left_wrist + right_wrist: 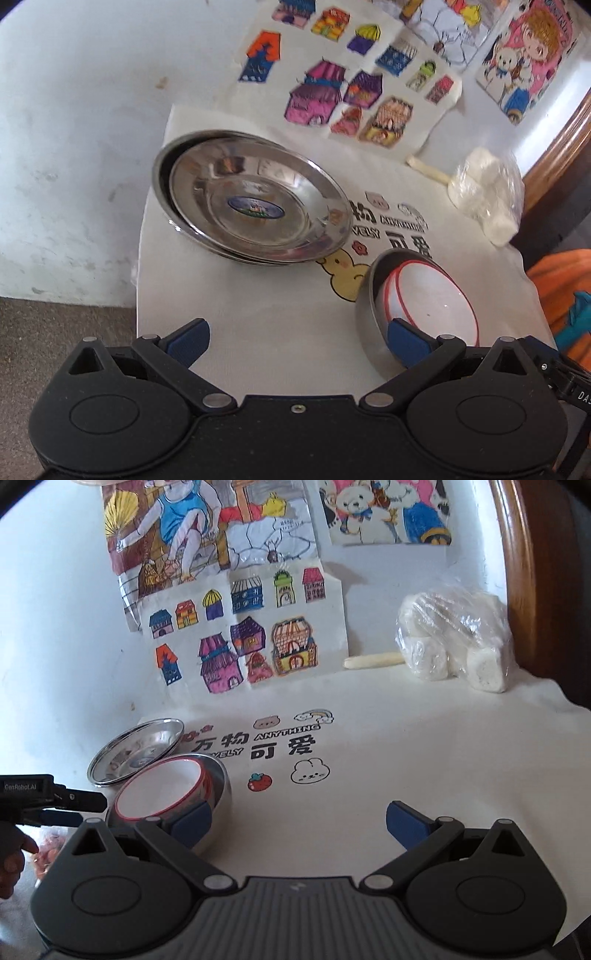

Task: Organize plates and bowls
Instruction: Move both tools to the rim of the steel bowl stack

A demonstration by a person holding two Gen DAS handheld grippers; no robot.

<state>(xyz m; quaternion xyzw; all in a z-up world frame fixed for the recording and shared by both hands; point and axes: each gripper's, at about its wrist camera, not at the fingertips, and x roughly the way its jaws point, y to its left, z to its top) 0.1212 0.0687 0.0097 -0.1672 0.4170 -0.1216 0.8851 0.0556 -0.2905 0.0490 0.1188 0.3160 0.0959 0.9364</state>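
The fingers (188,341) of the left gripper (297,341) are spread wide and nothing is held between them; those of the right gripper (299,821) are likewise parted and empty. Just ahead of the left gripper, a white bowl (432,299) with a red rim line is nested inside a steel bowl (369,332), and one blue finger pad is seen against the near rim of that pair. Whether it touches the rim cannot be told. In the right wrist view the same nested bowls (166,790) are seen by the left finger of the right gripper.

The white bowl is judged to be ceramic or melamine: stiff, smooth, perhaps chippable. The steel bowl is judged light, rigid and slippery. A hold is best taken across a rim, one finger inside and one outside.

Behind the bowls, two steel plates (255,201) are stacked, the upper one shifted off centre. These are thin and slick, so only the raised edge offers purchase.

Everything is carried on a printed cloth (369,775) over the worktop; a plastic bag of white rolls (454,642) lies well apart.
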